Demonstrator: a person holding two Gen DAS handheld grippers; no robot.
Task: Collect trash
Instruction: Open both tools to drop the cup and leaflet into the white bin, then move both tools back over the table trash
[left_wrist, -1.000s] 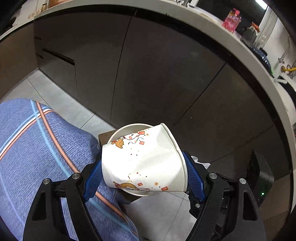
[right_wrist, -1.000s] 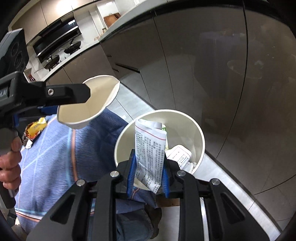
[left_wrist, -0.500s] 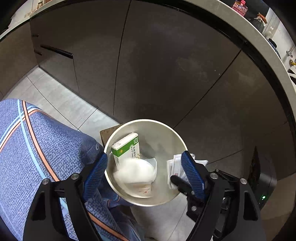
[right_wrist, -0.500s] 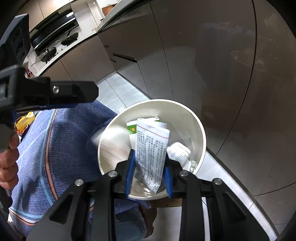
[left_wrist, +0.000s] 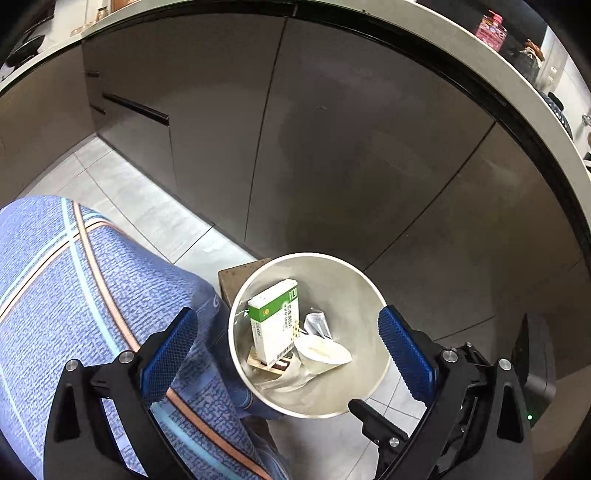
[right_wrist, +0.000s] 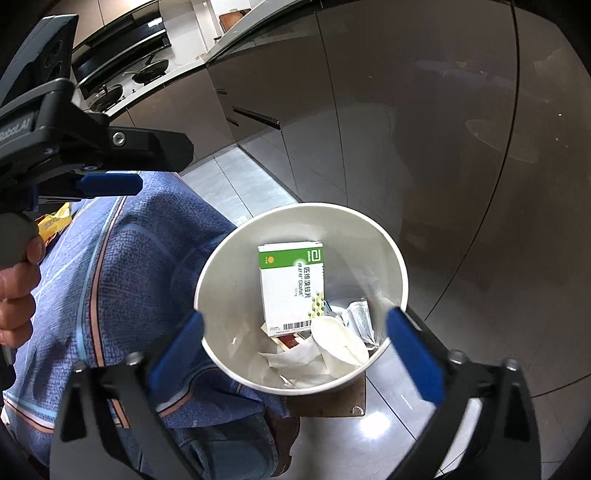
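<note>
Bin (left_wrist: 369, 295) on floor before cabinets (left_wrist: 332, 147) — box (left_wrist: 275, 325), cup (left_wrist: 321, 350), wrappers (right_wrist: 295, 358) inside.

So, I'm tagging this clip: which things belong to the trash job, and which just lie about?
Job:
- bin
- green-and-white box
- paper cup
- crumpled wrappers

Lying about:
- yellow packet
- pans
- pink jar

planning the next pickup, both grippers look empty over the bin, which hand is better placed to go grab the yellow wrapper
Left, probably. In the right wrist view the yellow wrapper lies just below the left gripper, far from the right gripper over the bin. Both jaws are opening, empty.
</note>
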